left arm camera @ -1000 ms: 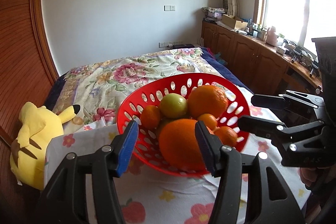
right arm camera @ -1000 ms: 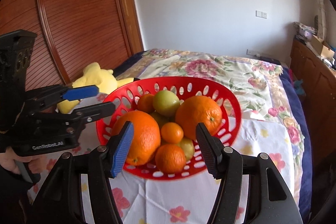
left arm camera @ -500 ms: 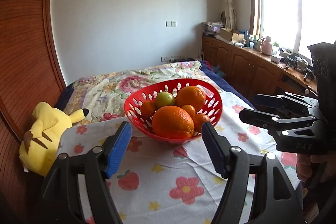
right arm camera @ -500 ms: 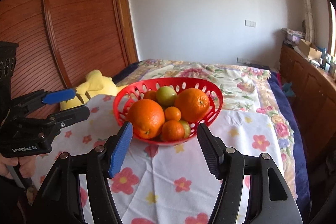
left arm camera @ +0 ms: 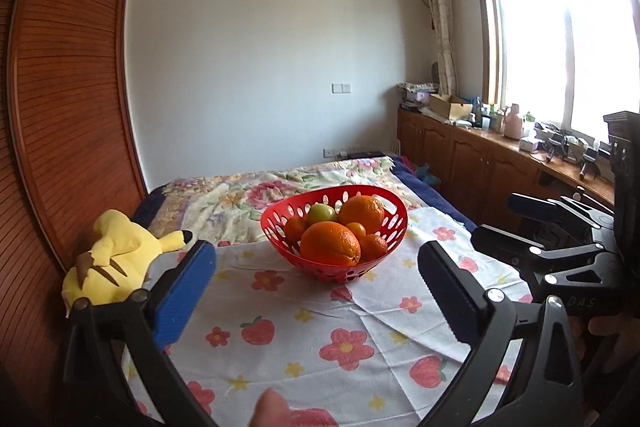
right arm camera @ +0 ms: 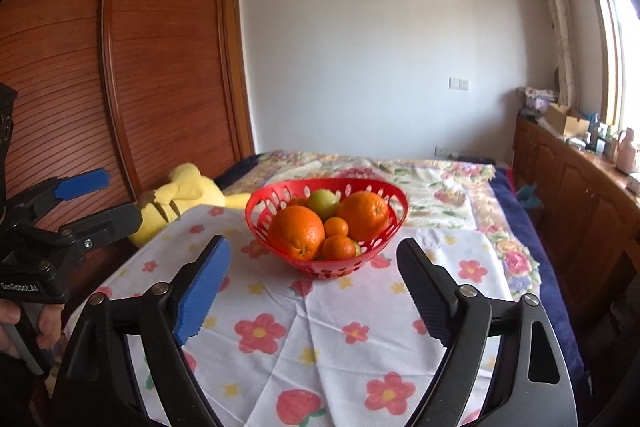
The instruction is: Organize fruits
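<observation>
A red perforated basket point(left arm camera: 396, 225) point(right arm camera: 384, 253) stands on a white flowered cloth point(left arm camera: 320, 331) point(right arm camera: 320, 327). It holds two large oranges point(left arm camera: 330, 243) point(right arm camera: 297, 233), several small tangerines point(right arm camera: 338, 247) and a green fruit point(left arm camera: 321, 214) point(right arm camera: 322, 202). My left gripper point(left arm camera: 316, 279) is open and empty, well back from the basket. My right gripper point(right arm camera: 314, 277) is open and empty, also back from it. Each gripper shows at the edge of the other's view.
A yellow plush toy point(left arm camera: 114, 257) point(right arm camera: 180, 197) lies left of the cloth beside a wooden wardrobe point(right arm camera: 120, 67). A floral bedspread point(left arm camera: 240, 195) lies behind the basket. Wooden cabinets point(left arm camera: 480, 163) with clutter run along the right wall under a window.
Both grippers have pulled back and up from the basket, which now looks smaller and farther away. Both stay open and empty. The fruit has not moved.
</observation>
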{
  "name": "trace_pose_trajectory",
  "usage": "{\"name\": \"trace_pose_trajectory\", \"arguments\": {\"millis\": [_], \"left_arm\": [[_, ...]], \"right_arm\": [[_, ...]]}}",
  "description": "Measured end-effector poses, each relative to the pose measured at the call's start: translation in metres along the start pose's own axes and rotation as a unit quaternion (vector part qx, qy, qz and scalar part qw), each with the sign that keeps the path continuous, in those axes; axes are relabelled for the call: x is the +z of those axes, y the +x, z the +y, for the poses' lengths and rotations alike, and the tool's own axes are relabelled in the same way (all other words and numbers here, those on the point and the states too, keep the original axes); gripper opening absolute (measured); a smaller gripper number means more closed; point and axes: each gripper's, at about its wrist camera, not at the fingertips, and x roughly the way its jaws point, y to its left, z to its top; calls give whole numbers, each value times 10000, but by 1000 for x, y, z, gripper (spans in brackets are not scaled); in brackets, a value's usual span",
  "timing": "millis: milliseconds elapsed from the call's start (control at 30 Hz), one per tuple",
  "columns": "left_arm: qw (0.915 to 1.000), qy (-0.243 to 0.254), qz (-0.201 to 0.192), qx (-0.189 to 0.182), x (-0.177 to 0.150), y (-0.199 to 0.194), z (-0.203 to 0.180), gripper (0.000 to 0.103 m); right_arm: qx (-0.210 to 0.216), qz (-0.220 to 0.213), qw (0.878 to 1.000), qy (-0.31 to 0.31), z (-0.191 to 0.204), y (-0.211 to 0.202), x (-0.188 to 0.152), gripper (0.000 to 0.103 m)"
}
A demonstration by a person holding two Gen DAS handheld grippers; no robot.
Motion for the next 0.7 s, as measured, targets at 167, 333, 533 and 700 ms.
{"name": "trace_pose_trajectory", "arguments": {"millis": [167,333,533,700], "left_arm": [[9999,-117,-54,72,-5,-16,0,102],[9998,-184,-92,72,-10,-32,-2,102],[9995,-215,-83,196,-21,-47,-3,102],[9993,-255,-34,262,-30,-56,0,102]], "right_arm": [[-119,-191,9997,-9,7,-20,-3,91],[-301,-349,9989,-19,12,-36,-6,95],[-370,-500,9980,63,13,-53,-10,98],[-378,-542,9978,61,17,-63,-16,98]]}}
